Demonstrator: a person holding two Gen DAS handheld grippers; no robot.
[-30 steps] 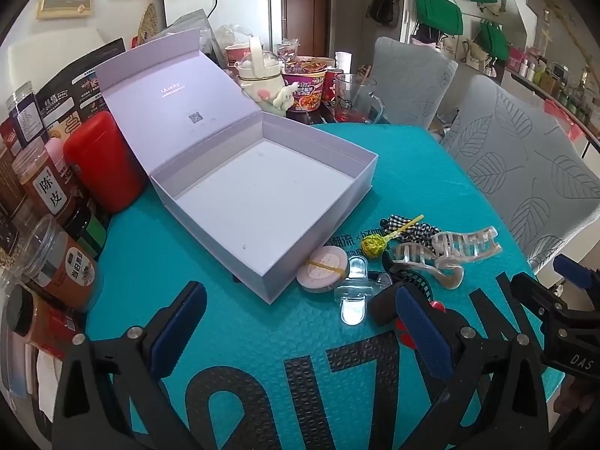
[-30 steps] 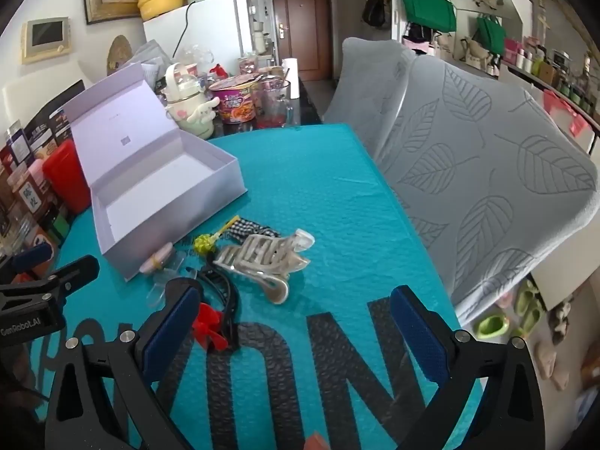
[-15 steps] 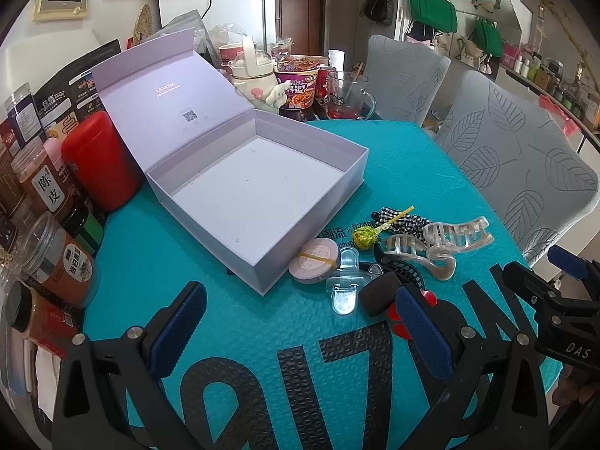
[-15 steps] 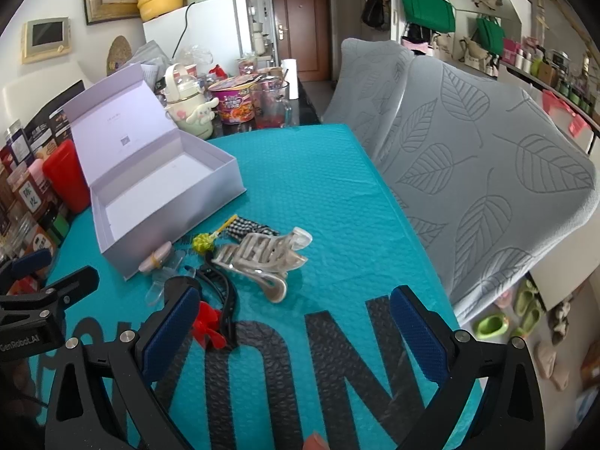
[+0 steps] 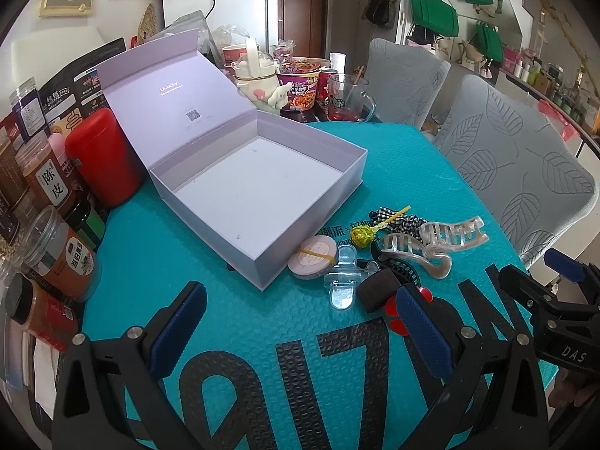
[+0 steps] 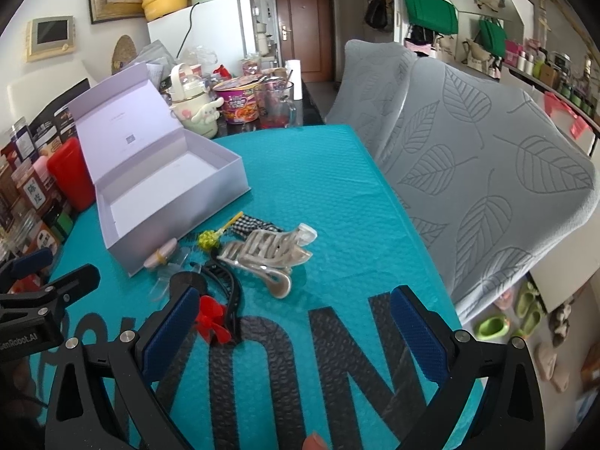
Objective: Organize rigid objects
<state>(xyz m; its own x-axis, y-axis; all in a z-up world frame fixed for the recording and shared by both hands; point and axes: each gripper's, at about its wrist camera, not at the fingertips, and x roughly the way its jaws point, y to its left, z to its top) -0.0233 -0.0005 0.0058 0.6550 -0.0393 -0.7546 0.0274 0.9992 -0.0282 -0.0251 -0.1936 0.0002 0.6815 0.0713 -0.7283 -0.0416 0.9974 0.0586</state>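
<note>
Change: left view has drawn back; open lilac cardboard box (image 5: 258, 187) sits higher in frame.
Left gripper (image 5: 300, 326): wide, empty.
Right gripper (image 6: 296, 330): wide, empty.
Items: clear plastic claw clip (image 5: 450, 234) with the clutter, centre-right, beside box.
Risk: tangled clips may drag neighbours when one is lifted.

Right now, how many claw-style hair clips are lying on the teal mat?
2, possibly more hidden in the pile. A clear claw clip lies farthest right. A smoky beige claw clip touches it on its left, tail toward the grippers. Both sit right of the open box.
</note>
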